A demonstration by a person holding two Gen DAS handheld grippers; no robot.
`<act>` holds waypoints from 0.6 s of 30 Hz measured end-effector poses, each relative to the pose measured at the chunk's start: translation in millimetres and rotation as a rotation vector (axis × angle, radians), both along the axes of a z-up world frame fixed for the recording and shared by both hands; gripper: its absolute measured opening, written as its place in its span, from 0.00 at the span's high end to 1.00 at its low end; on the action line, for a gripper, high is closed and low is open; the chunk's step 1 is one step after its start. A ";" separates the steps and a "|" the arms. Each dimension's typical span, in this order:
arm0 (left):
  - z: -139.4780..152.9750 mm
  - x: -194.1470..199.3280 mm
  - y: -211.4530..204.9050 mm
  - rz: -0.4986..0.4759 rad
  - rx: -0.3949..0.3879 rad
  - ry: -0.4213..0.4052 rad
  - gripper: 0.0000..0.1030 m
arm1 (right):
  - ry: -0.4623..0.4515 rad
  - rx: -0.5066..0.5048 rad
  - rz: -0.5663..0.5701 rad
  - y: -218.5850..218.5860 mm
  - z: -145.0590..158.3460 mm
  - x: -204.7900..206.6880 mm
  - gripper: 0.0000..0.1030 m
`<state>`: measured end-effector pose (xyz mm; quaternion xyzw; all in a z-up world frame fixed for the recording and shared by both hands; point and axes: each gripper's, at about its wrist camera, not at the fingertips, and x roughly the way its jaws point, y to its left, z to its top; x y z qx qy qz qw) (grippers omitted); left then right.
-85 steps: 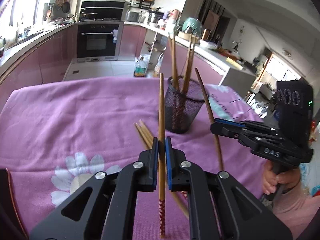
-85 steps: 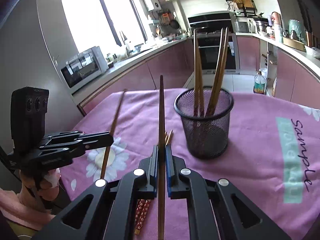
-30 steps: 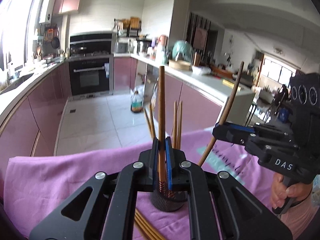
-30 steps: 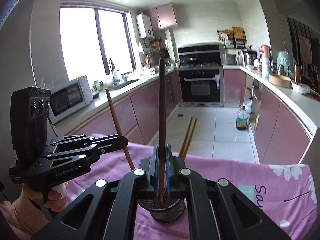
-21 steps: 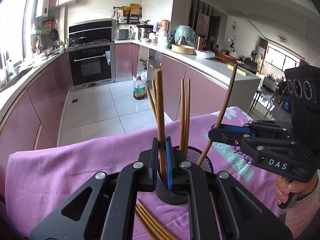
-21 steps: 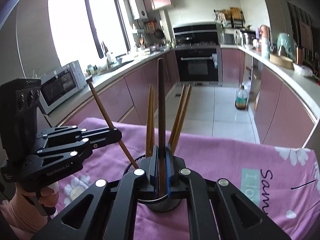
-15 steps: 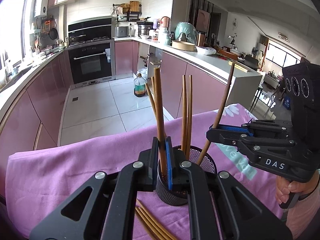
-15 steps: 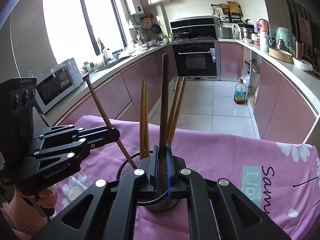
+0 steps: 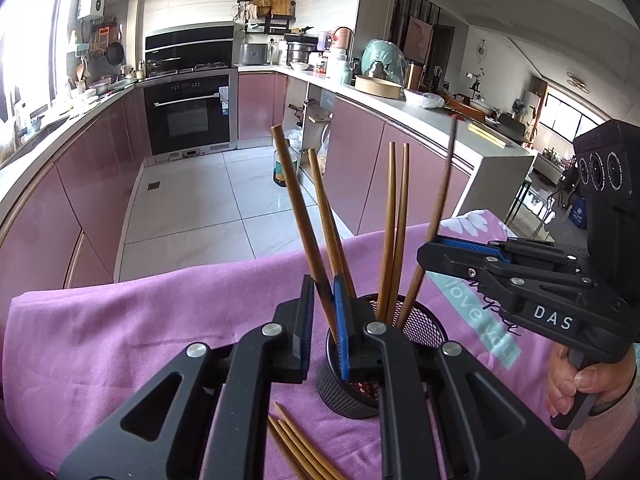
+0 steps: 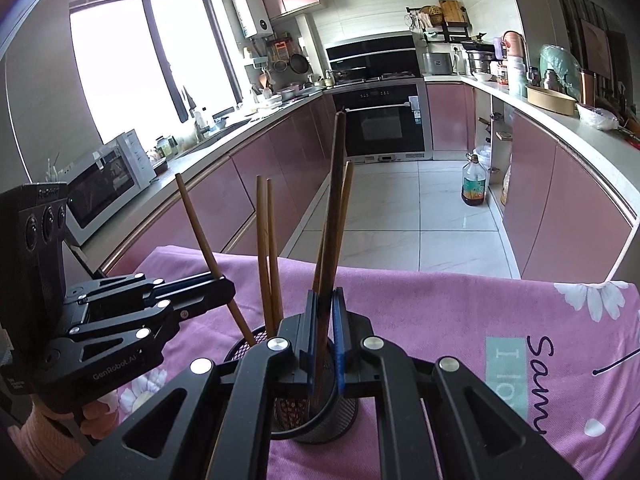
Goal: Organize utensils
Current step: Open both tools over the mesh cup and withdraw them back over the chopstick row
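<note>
Loosely, my left claw (image 9: 323, 296) and right claw (image 10: 324, 304) stood ajar around light, stiff, slick chopsticks (image 9: 296, 184) standing in the cup (image 9: 424, 332); mid-shaft seemed the surest hold.

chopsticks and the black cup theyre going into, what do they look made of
Chopsticks: probably wood or bamboo, with a brown, smooth, slightly glossy finish; patterned red ends show through the cup.
Mesh cup: looks like black-coated metal wire mesh, since its wall is see-through with a solid rim; plastic can't be ruled out.
</note>
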<state>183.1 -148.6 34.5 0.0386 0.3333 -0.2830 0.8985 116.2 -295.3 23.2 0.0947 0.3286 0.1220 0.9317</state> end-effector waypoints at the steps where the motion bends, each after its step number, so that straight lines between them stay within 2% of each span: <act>1: -0.1 1.0 0.2 0.004 -0.001 -0.002 0.88 | -0.005 0.008 -0.011 -1.3 -0.3 0.4 0.92; 3: -0.2 3.3 2.1 0.008 -0.005 -0.004 0.88 | -0.007 0.015 -0.025 -3.8 -1.4 0.9 0.81; 7: 0.0 0.4 6.3 0.011 -0.011 -0.015 0.88 | -0.007 0.013 -0.033 -5.5 -3.5 -0.9 0.81; 13: 3.2 -13.6 18.6 0.056 -0.029 -0.069 0.70 | -0.048 0.008 -0.031 -5.7 3.9 -13.9 0.80; 18: 9.7 -34.3 40.5 0.108 -0.038 -0.138 0.62 | -0.117 -0.025 -0.012 3.0 12.3 -46.9 0.73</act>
